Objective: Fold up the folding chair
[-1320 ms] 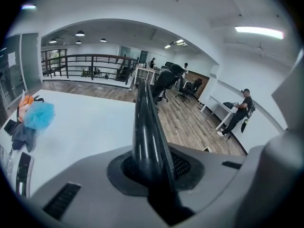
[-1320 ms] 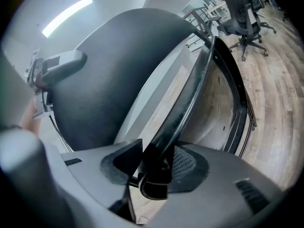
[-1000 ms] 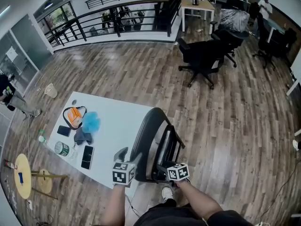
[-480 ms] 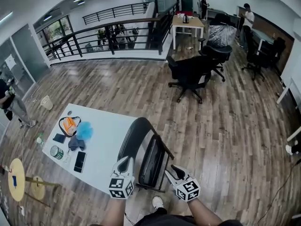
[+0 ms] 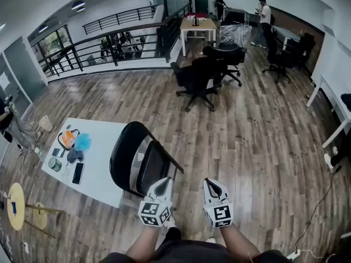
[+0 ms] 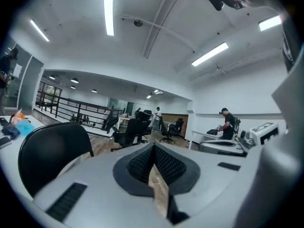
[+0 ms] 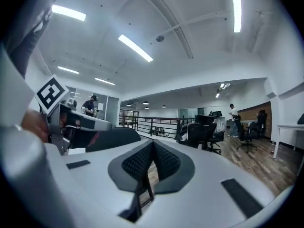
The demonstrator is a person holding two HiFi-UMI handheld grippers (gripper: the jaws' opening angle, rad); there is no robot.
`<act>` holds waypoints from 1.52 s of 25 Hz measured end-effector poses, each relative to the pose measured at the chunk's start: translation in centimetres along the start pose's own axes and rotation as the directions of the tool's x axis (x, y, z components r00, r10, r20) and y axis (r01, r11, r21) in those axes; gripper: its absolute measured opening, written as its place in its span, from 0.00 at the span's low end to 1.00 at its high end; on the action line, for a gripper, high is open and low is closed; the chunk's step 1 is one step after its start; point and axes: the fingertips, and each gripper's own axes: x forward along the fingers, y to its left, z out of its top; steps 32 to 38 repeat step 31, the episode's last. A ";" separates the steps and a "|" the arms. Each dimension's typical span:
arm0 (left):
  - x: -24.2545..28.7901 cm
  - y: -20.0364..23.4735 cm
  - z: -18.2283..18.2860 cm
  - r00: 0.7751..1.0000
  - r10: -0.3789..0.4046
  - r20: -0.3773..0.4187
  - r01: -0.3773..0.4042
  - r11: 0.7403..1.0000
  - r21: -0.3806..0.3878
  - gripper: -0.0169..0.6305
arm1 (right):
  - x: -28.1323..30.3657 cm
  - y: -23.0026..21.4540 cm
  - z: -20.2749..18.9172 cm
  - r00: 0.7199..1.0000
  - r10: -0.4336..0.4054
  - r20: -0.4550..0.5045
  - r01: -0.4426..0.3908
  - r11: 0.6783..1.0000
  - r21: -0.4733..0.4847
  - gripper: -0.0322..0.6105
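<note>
The black folding chair (image 5: 140, 159) stands beside the white table (image 5: 104, 147), its seat swung up close to the round-topped back. My left gripper (image 5: 163, 184) hovers just off the chair's near right edge, shut and empty. My right gripper (image 5: 211, 184) is beside it over the wood floor, also shut with nothing in it. In the left gripper view the shut jaws (image 6: 153, 152) point level across the room, with the chair back (image 6: 50, 151) at the left. In the right gripper view the jaws (image 7: 152, 148) are closed, and the left gripper (image 7: 64, 120) and chair back (image 7: 116, 137) lie to the left.
The table holds an orange pouch (image 5: 67, 138), a blue cloth (image 5: 83, 142), a phone (image 5: 78, 172) and a can (image 5: 55, 164). Black office chairs (image 5: 197, 78) stand farther out, a black railing (image 5: 109, 45) behind. A white desk (image 5: 334, 95) is at the right, a round yellow stool (image 5: 16, 204) at the left.
Both grippers have let go of the chair, closed, and drawn back and up toward my body. The chair now sits left of them, standing free by the table.
</note>
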 end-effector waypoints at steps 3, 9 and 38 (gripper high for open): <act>-0.9 -4.4 -0.8 1.000 0.013 0.017 -0.013 1.000 -0.006 0.03 | -4.6 -2.2 -0.1 0.999 -0.035 0.002 0.035 0.999 0.017 0.07; -3.7 -9.8 -3.4 0.999 0.038 -0.013 -0.038 0.999 -0.035 0.03 | -10.7 -3.2 -1.1 0.997 -0.074 -0.019 0.074 0.997 0.031 0.07; -12.6 -11.5 -3.1 0.999 -0.021 -0.036 0.022 0.999 0.041 0.03 | -16.8 3.5 2.1 0.988 -0.149 0.037 0.149 0.989 0.010 0.07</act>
